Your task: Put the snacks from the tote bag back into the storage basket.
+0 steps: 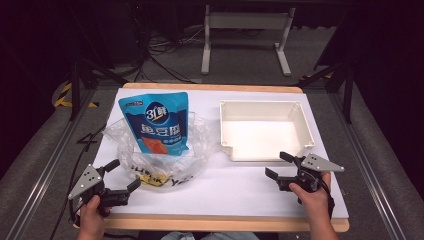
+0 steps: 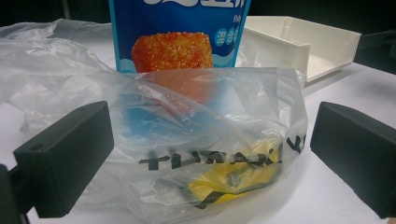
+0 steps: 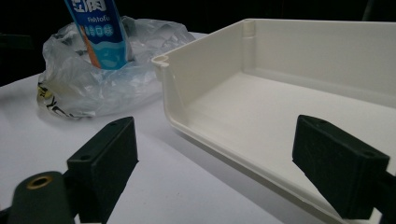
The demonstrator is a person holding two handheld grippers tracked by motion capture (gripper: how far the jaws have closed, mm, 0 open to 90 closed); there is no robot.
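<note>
1. Surface (image 1: 235, 190): brightly lit from above; surroundings dark.
2. Tray (image 1: 262, 131): floor glares, nearly washed out.
3. Plastic bag (image 2: 196, 140): soft glare on the folds.
4. Gripper views: near jaws slightly soft; faint shadows.

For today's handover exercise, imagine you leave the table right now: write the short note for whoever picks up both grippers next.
Left gripper: open, holding nothing, aimed at the plastic bag just ahead of its fingers.
Right gripper: open, holding nothing, close to the near edge of the white tray.
Things: the blue snack pouch stands upright in the clear bag on the left of the table; the tray on the right has nothing in it.
Done: nothing moved into the tray.
Left: probably getting the pouch out of the bag and into the tray.
</note>
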